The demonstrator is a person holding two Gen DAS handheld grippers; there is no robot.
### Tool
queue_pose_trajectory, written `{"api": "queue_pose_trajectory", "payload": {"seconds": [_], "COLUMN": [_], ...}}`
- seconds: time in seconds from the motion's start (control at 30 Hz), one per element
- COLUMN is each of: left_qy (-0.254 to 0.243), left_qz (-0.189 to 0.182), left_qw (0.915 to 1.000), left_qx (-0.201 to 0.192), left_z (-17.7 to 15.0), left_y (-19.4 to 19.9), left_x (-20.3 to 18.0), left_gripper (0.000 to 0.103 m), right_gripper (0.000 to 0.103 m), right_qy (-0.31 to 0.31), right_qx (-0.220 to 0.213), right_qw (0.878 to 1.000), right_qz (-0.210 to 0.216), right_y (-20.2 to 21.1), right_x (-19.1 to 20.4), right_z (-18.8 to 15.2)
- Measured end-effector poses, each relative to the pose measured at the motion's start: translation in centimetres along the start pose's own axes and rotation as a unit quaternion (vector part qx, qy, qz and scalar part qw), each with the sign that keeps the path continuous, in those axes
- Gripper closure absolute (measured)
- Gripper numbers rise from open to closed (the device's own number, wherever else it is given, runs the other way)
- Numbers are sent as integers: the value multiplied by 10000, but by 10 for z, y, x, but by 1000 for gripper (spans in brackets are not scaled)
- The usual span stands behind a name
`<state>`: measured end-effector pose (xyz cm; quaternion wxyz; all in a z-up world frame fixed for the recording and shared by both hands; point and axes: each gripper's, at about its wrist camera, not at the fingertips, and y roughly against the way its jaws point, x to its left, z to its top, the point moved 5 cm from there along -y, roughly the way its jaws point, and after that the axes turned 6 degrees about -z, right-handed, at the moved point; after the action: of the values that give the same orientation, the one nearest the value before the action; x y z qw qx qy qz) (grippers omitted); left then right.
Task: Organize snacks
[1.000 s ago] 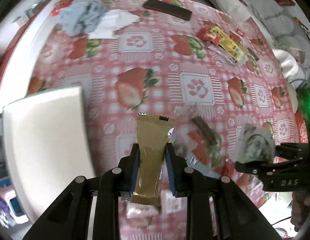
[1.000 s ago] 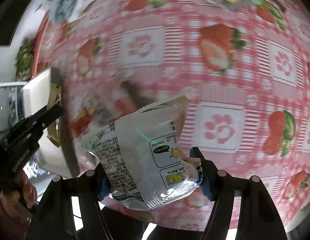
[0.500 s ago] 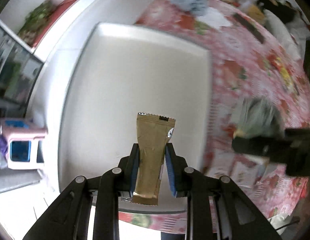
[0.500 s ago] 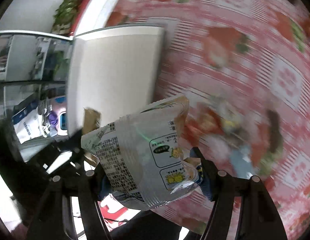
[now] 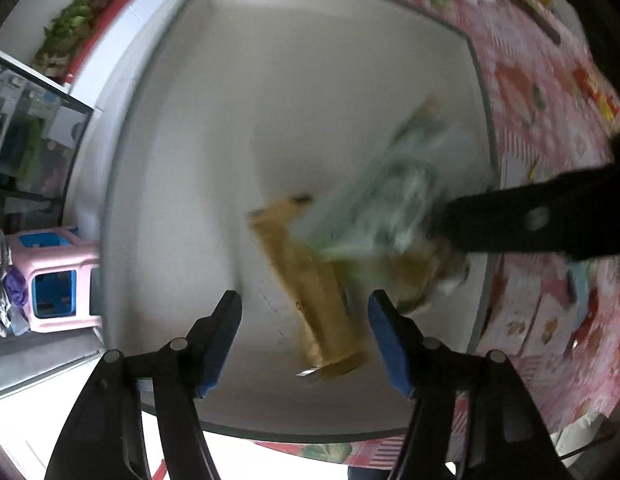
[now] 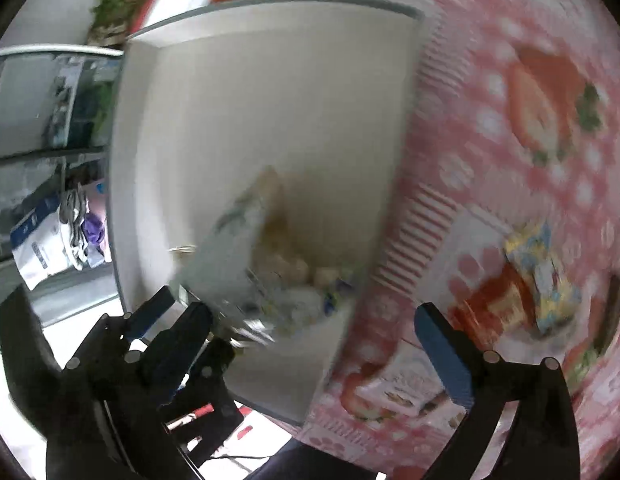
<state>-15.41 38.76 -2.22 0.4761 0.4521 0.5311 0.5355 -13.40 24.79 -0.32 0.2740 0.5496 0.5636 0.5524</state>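
Observation:
A white bin (image 5: 270, 80) fills the left wrist view; it also shows in the right wrist view (image 6: 270, 100). A gold snack packet (image 5: 310, 292) lies inside it, free of my fingers. A clear snack bag (image 5: 390, 200), blurred, lies partly over the packet; in the right wrist view the bag (image 6: 238, 256) sits in the bin's near corner. My left gripper (image 5: 306, 336) is open and empty above the bin. My right gripper (image 6: 314, 336) is open and empty at the bin's edge; its arm (image 5: 550, 220) crosses the left wrist view.
The bin stands at the edge of a pink strawberry tablecloth (image 6: 510, 120). Several small snack packets (image 6: 530, 280) lie on the cloth right of the bin. A pink stool (image 5: 54, 280) and shelves are beyond the table's edge.
Both grippers have opened over the white bin. The gold packet and the clear bag have dropped out of them into the bin.

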Motion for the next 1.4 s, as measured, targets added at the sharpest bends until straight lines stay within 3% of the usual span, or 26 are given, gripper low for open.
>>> {"api": "queue_pose_trajectory", "payload": {"seconds": [0.1,0.23,0.43,0.53,0.7,0.83,1.13,1.27,1.4], "left_qy": [-386,-652,-749,-694,-778,-951,-1443,-1670,-1714], "left_qz": [240,106,138,67,-82,-173,-376,-438,-531], "left_qw": [9989,9978,9966,9964,9946,9928,9871,9841,9835], "left_qx": [65,24,-314,-483,-683,-710,-582,-421,-228], "left_z": [-6,-9,-12,-12,-13,-9,-12,-17,-17], "left_y": [-6,2,33,51,73,74,70,63,48], "left_x": [-12,-26,-40,-49,-61,-72,-109,-125,-142], "left_gripper": [30,30,30,30,30,30,30,29,29], "right_gripper": [1,1,1,1,1,1,1,1,1], "right_qy": [-117,-355,-231,-473,-1217,-1500,-1346,-933,-929], "right_qx": [164,93,-895,-1087,-797,-633,-590,-450,-341], "right_qw": [9992,9991,9957,9927,9841,9804,9817,9804,9765], "right_qz": [-348,-199,-57,-232,-1017,-1111,-1207,-1678,-1916], "right_y": [-5,0,56,70,60,50,24,5,-14], "right_x": [-20,-31,-37,-60,-135,-160,-123,-109,-110], "right_z": [-12,-22,-11,-11,-28,-37,-20,-15,-20]}}
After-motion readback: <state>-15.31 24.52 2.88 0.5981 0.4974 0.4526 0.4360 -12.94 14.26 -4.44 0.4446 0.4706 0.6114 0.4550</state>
